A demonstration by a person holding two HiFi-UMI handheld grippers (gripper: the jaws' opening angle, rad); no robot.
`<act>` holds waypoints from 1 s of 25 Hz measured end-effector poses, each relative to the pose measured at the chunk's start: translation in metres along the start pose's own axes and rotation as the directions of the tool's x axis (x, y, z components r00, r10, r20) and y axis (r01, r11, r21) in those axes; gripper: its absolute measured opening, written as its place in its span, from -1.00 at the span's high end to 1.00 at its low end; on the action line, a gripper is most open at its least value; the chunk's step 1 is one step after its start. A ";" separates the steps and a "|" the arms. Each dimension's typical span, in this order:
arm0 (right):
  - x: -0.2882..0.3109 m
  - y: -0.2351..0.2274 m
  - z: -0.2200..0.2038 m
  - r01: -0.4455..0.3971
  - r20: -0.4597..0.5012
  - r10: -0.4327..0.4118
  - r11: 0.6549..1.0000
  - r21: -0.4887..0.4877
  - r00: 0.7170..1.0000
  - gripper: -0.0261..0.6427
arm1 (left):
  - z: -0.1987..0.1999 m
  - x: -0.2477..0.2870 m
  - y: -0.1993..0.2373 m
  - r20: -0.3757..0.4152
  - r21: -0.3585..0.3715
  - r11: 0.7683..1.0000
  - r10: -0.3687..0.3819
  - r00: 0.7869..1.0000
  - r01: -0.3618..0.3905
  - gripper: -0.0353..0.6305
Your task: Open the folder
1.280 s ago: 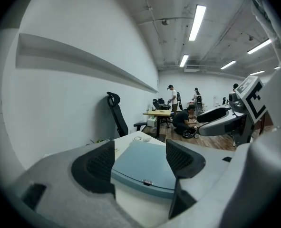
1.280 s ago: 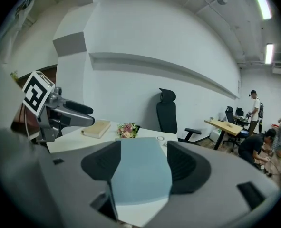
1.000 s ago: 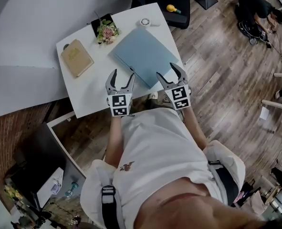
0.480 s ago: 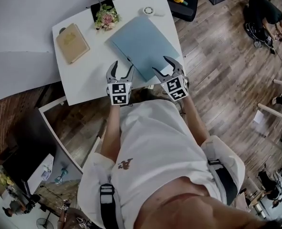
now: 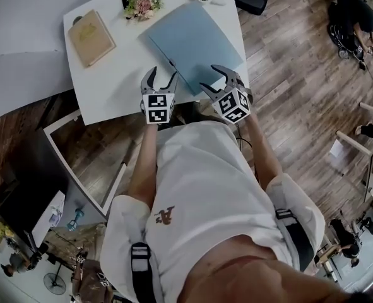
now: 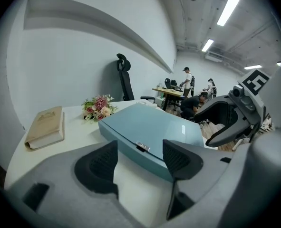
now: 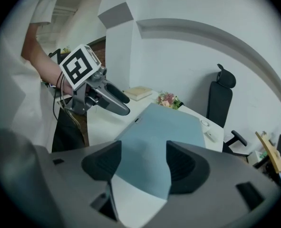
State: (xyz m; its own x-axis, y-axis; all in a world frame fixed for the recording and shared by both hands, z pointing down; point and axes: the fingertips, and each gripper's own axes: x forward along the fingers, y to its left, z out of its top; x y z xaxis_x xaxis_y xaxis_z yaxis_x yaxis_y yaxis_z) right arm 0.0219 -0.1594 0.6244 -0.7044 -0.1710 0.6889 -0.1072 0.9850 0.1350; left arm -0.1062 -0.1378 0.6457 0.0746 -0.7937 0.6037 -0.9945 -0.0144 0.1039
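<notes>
A white table (image 5: 117, 87) stands on a brown wooden floor (image 5: 300, 93). On one side there are red bricks (image 5: 9, 150). The wall (image 6: 59, 61) behind the table is plain and white — a big grey curved shape (image 6: 107, 32) runs across it. A black office chair (image 6: 125, 82) stands by that wall. Long bright lights (image 6: 229, 6) shine on the ceiling, and far off stands a wooden desk (image 6: 171, 91).

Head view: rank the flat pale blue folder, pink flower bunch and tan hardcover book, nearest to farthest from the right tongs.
1. Flat pale blue folder, just ahead of the right tongs.
2. Pink flower bunch, far edge, leftward.
3. Tan hardcover book, farthest left.
</notes>
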 end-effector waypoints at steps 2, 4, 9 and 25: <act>0.004 0.006 -0.001 -0.036 -0.004 0.036 0.999 -0.016 0.999 0.03 | -0.007 0.001 0.003 -0.011 -0.015 1.000 -0.003 1.000 0.003 0.00; 0.006 0.012 -0.003 -0.063 -0.011 0.063 0.998 -0.030 0.998 0.02 | -0.011 0.002 0.005 -0.018 -0.025 1.000 -0.007 1.000 0.007 0.00; 0.011 0.022 -0.010 -0.122 -0.041 0.119 0.990 -0.072 0.992 0.00 | -0.019 0.005 0.009 -0.032 -0.038 0.999 -0.014 0.999 0.013 0.00; 0.029 0.062 -0.036 -0.238 -0.170 0.185 0.890 -0.389 0.968 -0.10 | -0.037 0.014 -0.013 -0.073 -0.032 0.997 -0.071 0.995 0.069 0.00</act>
State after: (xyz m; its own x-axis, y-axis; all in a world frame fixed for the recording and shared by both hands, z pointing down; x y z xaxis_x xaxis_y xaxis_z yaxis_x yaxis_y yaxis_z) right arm 0.0201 -0.1040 0.6783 -0.5822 0.0129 0.8129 0.3451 0.9093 0.2327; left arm -0.0895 -0.1258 0.6821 0.1500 -0.7443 0.6508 -0.9841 -0.0495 0.1703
